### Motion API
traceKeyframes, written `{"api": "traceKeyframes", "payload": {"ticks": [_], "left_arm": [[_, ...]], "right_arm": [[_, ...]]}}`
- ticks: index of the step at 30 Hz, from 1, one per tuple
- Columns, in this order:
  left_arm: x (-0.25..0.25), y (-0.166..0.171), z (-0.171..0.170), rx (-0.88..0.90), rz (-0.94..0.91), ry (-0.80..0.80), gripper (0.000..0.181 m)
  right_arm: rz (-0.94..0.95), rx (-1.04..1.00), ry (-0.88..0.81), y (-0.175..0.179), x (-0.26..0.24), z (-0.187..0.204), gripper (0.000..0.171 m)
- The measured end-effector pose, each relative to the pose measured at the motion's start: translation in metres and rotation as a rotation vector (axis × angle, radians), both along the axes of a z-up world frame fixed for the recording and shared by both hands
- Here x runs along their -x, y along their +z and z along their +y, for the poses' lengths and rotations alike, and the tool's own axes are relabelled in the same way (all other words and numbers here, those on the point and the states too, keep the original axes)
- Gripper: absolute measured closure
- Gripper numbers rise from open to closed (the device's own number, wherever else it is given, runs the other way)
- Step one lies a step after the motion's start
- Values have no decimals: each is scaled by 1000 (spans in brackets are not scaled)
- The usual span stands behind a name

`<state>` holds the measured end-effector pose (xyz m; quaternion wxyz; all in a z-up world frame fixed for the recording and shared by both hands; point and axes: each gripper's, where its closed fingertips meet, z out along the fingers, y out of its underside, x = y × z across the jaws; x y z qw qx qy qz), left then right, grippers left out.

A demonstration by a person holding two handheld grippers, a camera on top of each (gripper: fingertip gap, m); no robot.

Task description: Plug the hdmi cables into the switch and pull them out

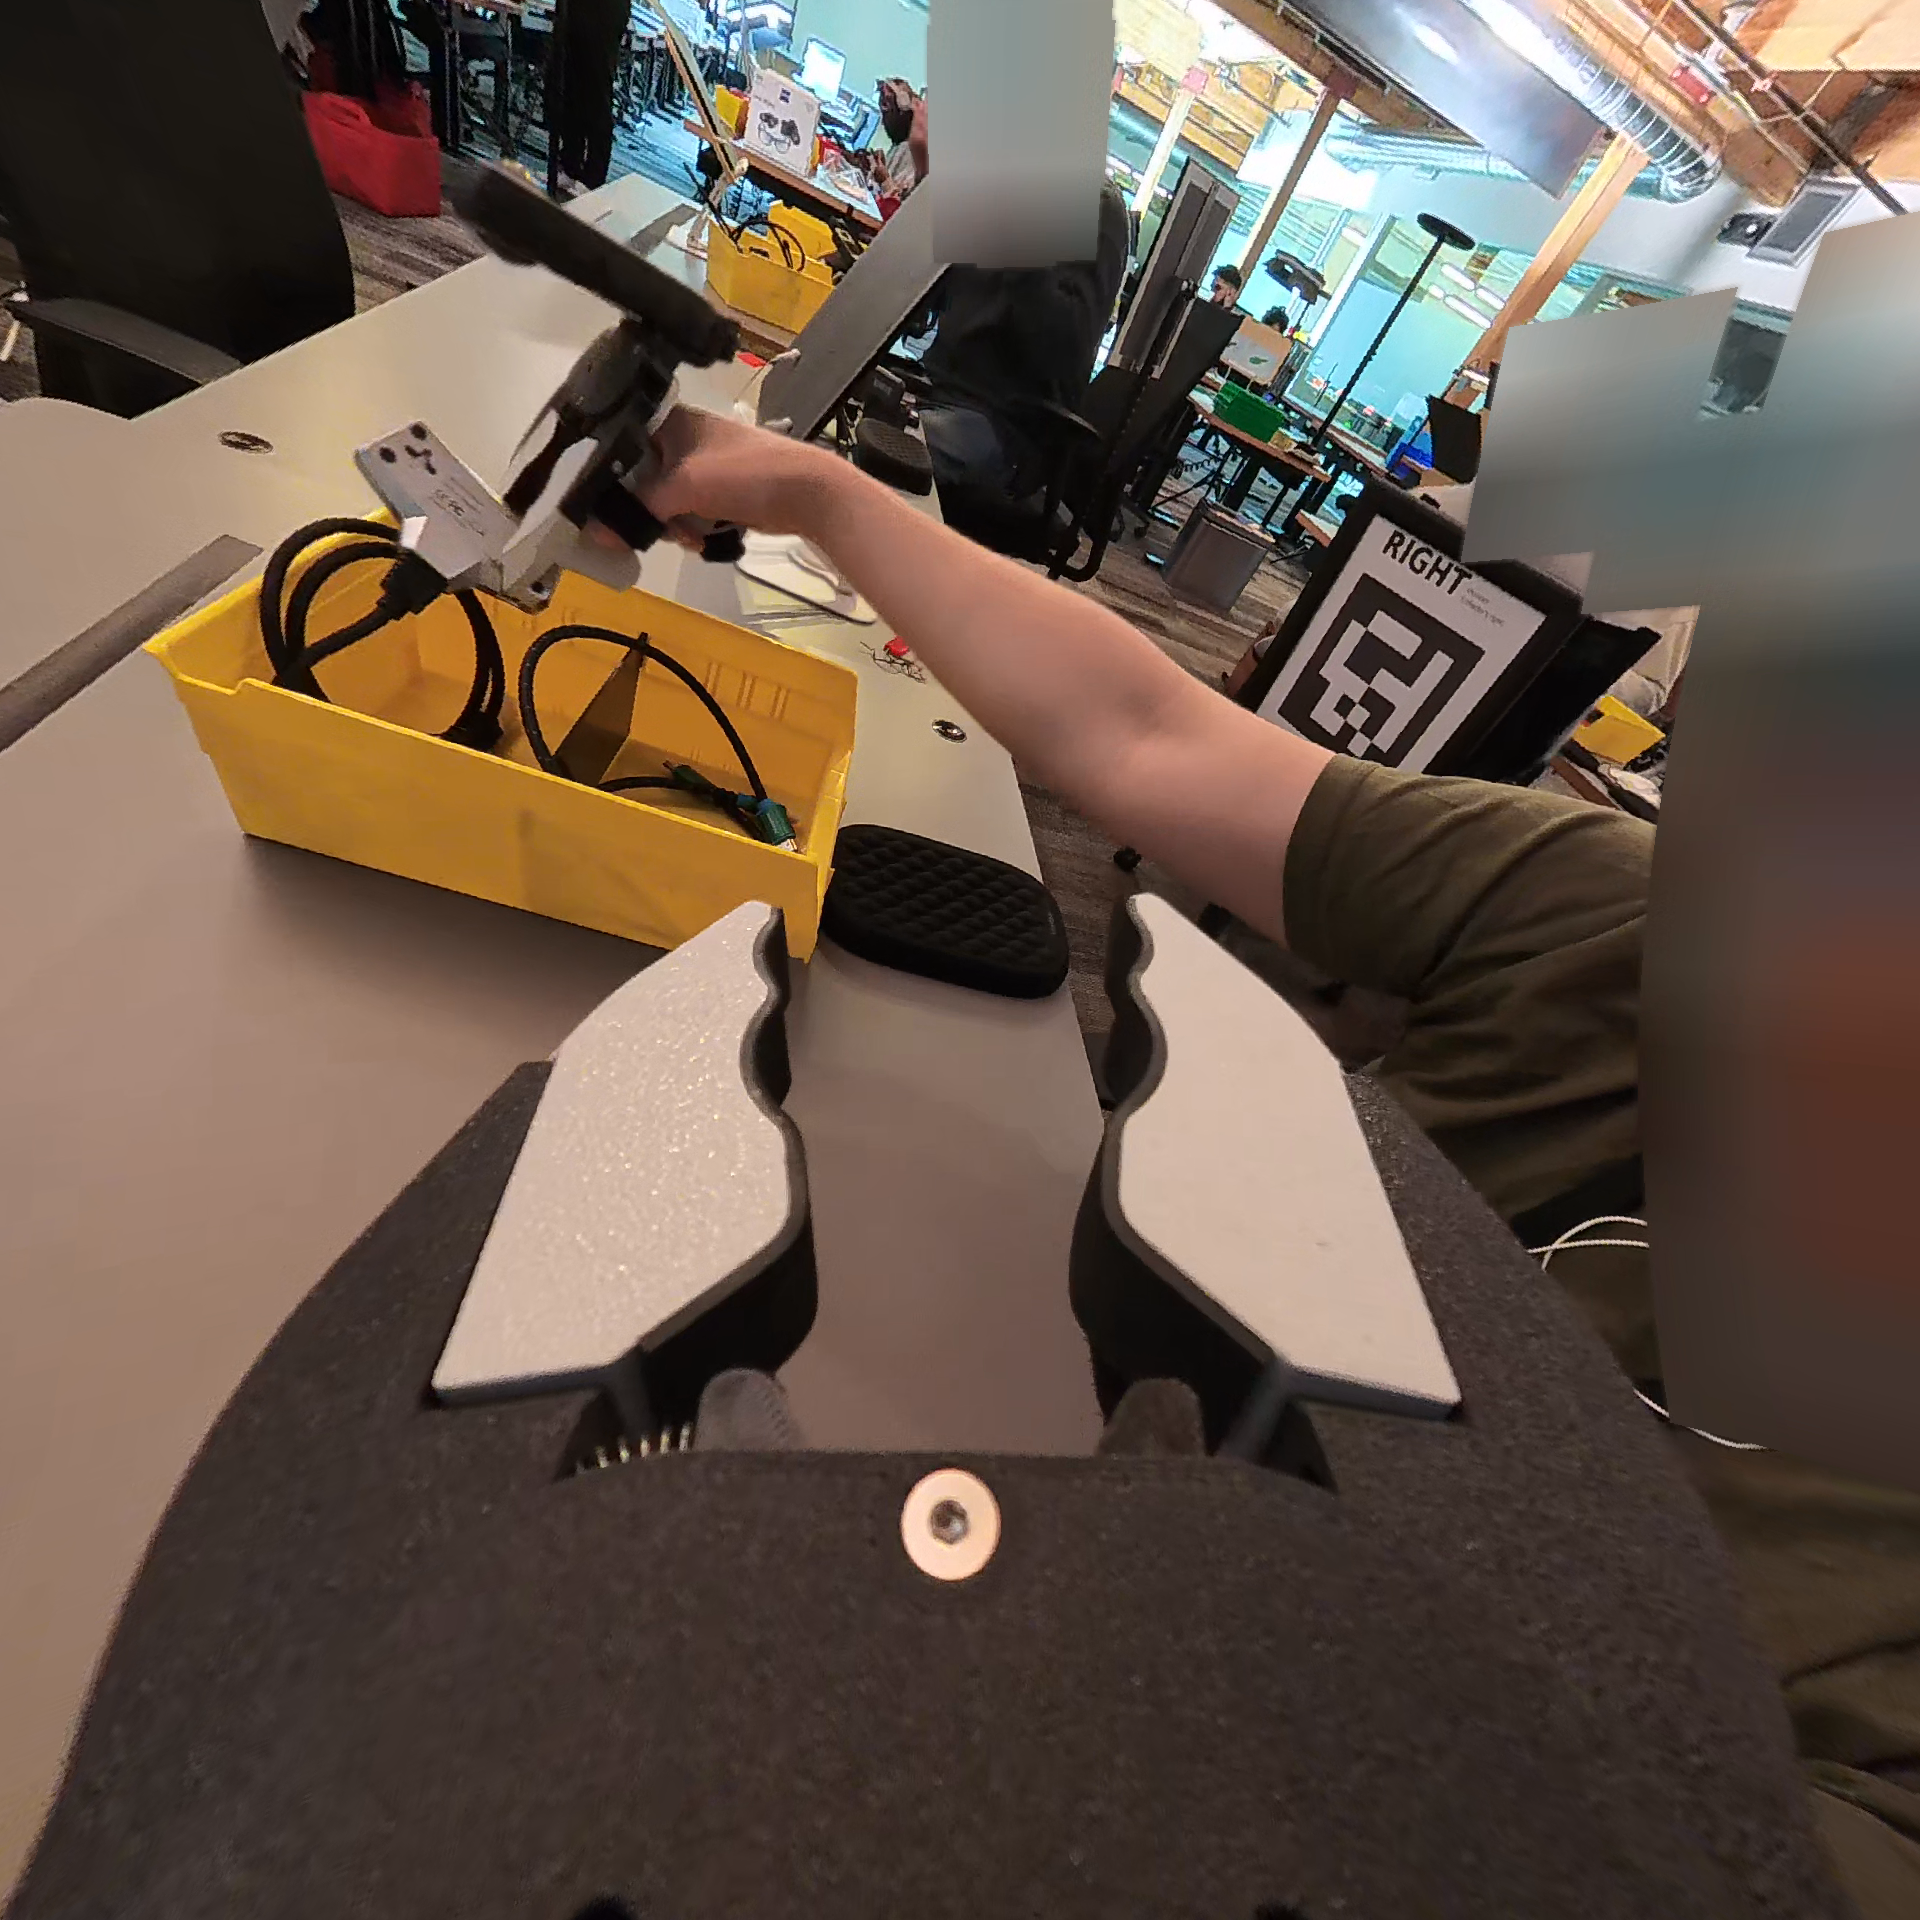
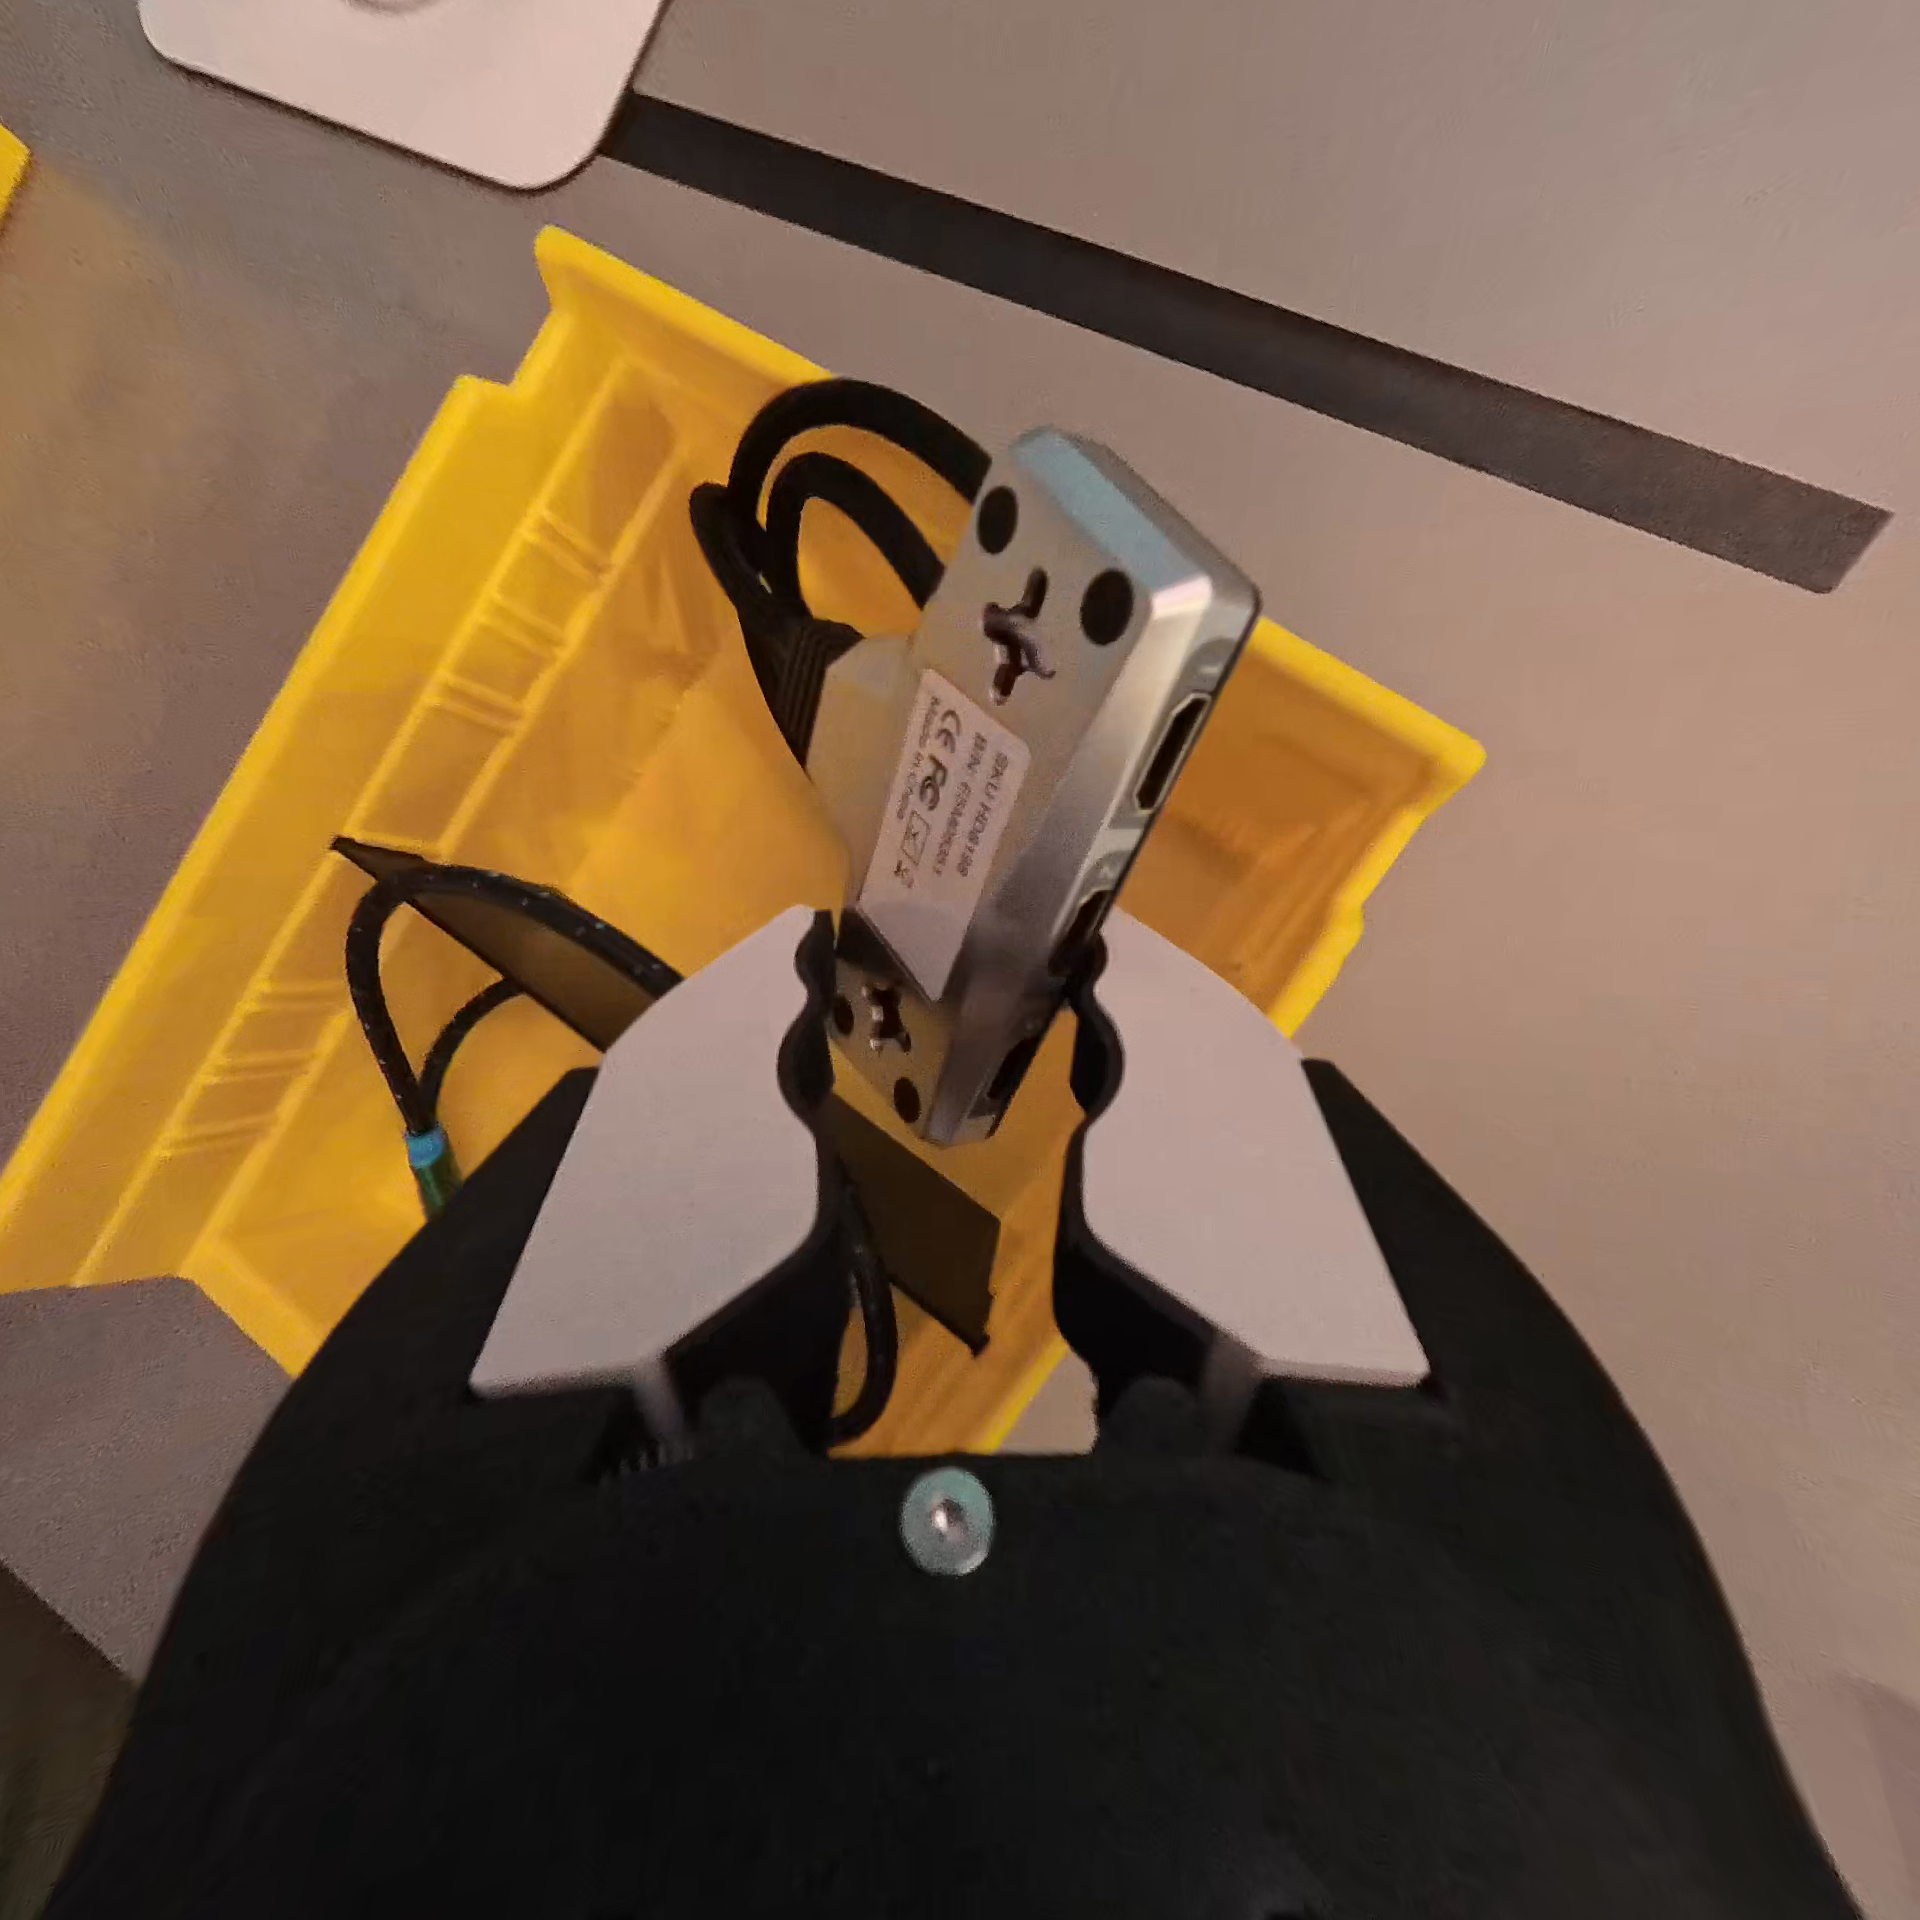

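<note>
Arm outstretched, the right gripper (image 2: 940, 1023) clamps the silver switch (image 2: 1049, 748) above the yellow bin (image 2: 499, 790); left gripper (image 1: 940, 997) fingers gape empty over the tabletop (image 1: 312, 1039)

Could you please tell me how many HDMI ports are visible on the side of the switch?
3, in a row along the silver switch's right edge: one above the right gripper, one level with its fingertips, one lower between the fingers. Other faces are hidden, so more may exist.
</note>
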<state>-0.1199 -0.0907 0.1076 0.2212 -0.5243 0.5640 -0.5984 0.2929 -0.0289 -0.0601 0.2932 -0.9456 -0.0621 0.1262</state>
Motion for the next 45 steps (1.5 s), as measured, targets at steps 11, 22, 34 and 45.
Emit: {"api": "traceKeyframes", "payload": {"ticks": [11,22,34,45], "left_arm": [[11,12,16,-66,-43,122,125],[59,38,58,-318,-134,519,118],[102,-32,161,-325,256,939,125],[130,-42,232,-322,399,1093,133]], "right_arm": [[-287,-644,49,193,49,-5,121],[-305,-1344,188,279,180,-81,119],[-364,-1181,123,244,152,-44,121],[-244,-1262,9,266,110,-91,126]]}}
